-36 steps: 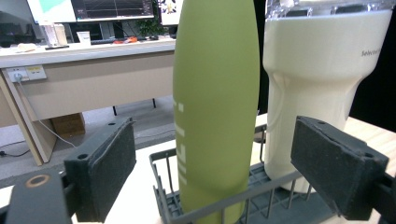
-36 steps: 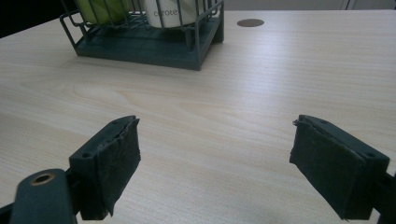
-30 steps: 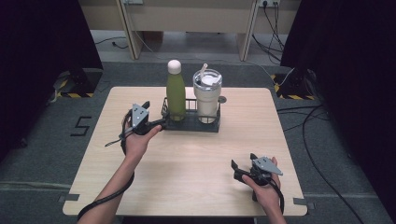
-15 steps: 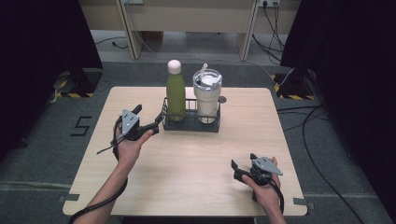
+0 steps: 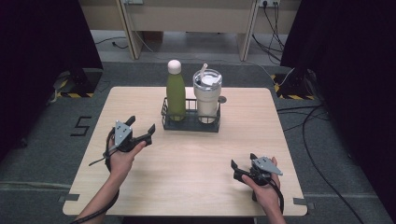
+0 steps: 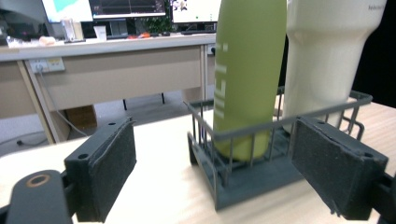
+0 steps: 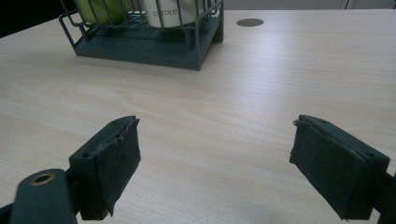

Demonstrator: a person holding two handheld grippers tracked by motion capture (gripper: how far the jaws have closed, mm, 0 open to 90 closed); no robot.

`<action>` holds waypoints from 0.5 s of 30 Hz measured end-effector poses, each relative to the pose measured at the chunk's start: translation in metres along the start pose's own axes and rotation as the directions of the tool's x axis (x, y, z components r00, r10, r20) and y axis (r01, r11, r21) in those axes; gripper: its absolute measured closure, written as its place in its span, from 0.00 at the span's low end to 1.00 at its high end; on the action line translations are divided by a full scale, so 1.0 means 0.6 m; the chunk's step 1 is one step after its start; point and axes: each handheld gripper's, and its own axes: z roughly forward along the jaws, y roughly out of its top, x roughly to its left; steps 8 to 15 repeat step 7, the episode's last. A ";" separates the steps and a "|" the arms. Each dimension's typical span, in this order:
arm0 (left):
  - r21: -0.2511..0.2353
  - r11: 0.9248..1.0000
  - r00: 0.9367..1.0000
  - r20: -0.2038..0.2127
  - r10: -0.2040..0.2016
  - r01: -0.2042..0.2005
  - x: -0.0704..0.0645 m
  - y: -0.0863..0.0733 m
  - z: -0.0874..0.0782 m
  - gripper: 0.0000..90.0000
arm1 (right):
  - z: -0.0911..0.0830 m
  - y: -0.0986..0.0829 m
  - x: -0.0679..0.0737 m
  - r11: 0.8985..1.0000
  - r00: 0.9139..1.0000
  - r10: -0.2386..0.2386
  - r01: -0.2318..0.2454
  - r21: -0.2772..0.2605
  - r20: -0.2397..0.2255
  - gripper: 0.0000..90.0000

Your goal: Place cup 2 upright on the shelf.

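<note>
A dark wire rack stands at the back middle of the wooden table. It holds a green bottle with a pale cap on its left and a cream tumbler with a lid and straw on its right. My left gripper hovers open left of the rack, jaws pointing at it; in the left gripper view the rack and the bottle stand close ahead. My right gripper is open near the table's front right, with nothing between its jaws.
A small dark round spot marks the table just right of the rack. Desks and cables stand on the floor beyond the far edge. Bare wood lies between the two grippers.
My left gripper has drawn back from the rack's left end, moving left and toward the person. The right gripper has stayed in place.
</note>
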 end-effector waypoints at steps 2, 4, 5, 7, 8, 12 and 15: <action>0.010 1.000 1.000 -0.001 0.000 0.000 -0.001 -0.008 -0.008 0.15 | 0.000 0.000 0.000 1.000 1.000 0.000 0.000 0.000 -0.001 0.17; 0.019 1.000 1.000 0.000 -0.003 0.003 -0.002 -0.015 -0.014 0.15 | 0.000 0.000 0.000 1.000 1.000 0.000 0.000 -0.002 -0.001 0.17; 0.024 1.000 1.000 0.000 -0.001 0.001 -0.002 -0.017 -0.016 0.15 | 0.000 0.000 -0.001 1.000 1.000 -0.001 0.001 -0.004 -0.002 0.17; 0.032 0.999 1.000 0.001 -0.009 0.009 -0.001 -0.022 -0.018 0.15 | -0.001 0.000 -0.001 1.000 1.000 0.003 -0.003 -0.004 -0.003 0.17; 0.032 0.999 1.000 0.001 -0.009 0.009 -0.001 -0.022 -0.018 0.15 | -0.001 0.000 -0.001 1.000 1.000 0.003 -0.003 -0.004 -0.003 0.17; 0.032 0.999 1.000 0.001 -0.009 0.009 -0.001 -0.022 -0.018 0.15 | -0.001 0.000 -0.001 1.000 1.000 0.003 -0.003 -0.004 -0.003 0.17; 0.032 0.999 1.000 0.001 -0.009 0.009 -0.001 -0.022 -0.018 0.15 | -0.001 0.000 -0.001 1.000 1.000 0.003 -0.003 -0.004 -0.003 0.17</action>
